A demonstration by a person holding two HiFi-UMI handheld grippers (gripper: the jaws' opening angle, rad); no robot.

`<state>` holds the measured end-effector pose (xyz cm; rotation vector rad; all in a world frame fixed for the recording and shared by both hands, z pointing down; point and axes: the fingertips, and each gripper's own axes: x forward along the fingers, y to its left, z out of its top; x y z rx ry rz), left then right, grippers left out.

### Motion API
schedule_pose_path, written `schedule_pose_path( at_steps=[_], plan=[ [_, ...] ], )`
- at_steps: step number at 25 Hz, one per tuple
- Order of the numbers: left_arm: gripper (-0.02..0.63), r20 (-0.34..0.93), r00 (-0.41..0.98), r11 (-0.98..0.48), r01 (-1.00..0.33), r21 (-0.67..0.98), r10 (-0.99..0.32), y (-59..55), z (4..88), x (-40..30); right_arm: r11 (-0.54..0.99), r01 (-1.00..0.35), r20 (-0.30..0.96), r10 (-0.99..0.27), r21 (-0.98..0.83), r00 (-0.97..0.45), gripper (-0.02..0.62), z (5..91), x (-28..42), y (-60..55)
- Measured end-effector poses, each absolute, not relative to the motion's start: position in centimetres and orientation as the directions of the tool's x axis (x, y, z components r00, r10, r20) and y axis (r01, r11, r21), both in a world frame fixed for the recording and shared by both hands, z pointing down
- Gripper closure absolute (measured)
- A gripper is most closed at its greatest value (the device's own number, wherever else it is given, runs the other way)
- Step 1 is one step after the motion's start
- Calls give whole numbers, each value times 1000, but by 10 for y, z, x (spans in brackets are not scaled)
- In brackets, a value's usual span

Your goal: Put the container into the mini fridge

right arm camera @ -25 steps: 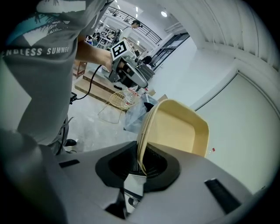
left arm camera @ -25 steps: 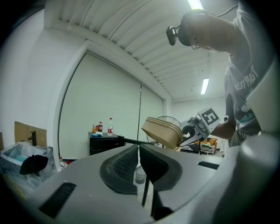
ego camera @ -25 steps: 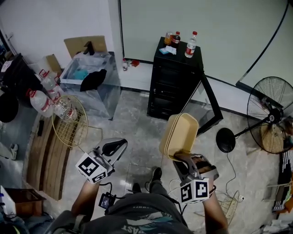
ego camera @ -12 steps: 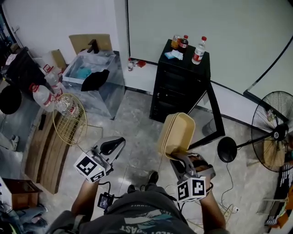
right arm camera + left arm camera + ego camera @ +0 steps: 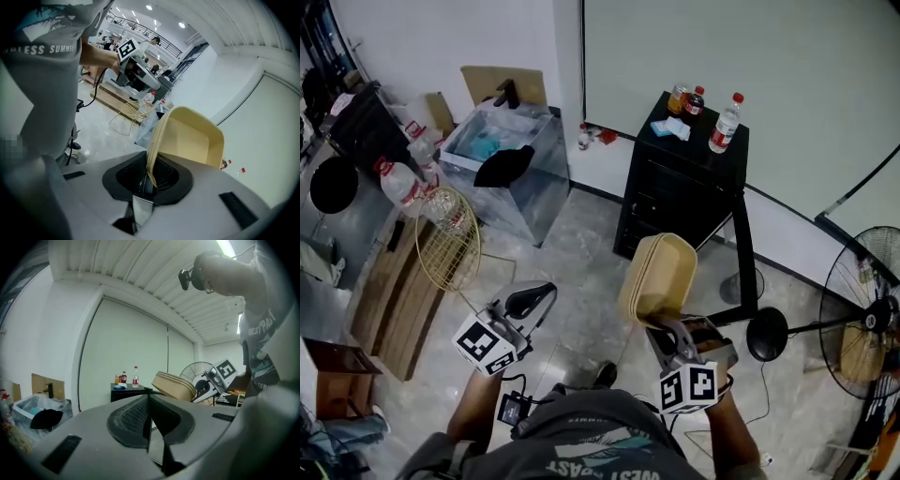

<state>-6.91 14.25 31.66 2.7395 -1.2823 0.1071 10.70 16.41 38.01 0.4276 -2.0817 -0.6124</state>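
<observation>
A tan lidded container [image 5: 658, 277] stands tilted on edge above the floor, and my right gripper [image 5: 662, 324] is shut on its lower rim. In the right gripper view that rim [image 5: 152, 159] sits pinched between the jaws of the right gripper [image 5: 148, 177]. The black mini fridge [image 5: 680, 187] stands against the far wall, its door [image 5: 741, 253] swung open to the right. My left gripper [image 5: 542, 292] hovers to the container's left, shut with nothing in it. In the left gripper view the left gripper [image 5: 148, 395] points toward the fridge [image 5: 125, 393], with the container [image 5: 174, 385] at the right.
Bottles [image 5: 727, 122] and a blue cloth sit on the fridge top. A standing fan [image 5: 865, 323] is at the right. To the left are a clear bin [image 5: 508, 173], a wire basket [image 5: 450, 246], water jugs [image 5: 398, 183] and a wooden pallet [image 5: 389, 305].
The head view has shifted, so the fridge and room slid rightward and down in the frame. Both grippers keep their pose, and the container stays gripped.
</observation>
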Motion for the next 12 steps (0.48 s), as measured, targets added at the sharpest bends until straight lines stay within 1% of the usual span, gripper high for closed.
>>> schedule_pose_path(
  at_steps=[6, 12],
  plan=[
    [580, 109, 594, -591, -804, 61, -797, 127, 314, -59, 822, -44, 666, -490, 568, -563, 538, 386, 121, 139],
    [580, 113, 590, -586, -808, 70, -800, 119, 318, -52, 829, -44, 674, -483, 557, -559, 538, 393, 126, 128]
  ],
)
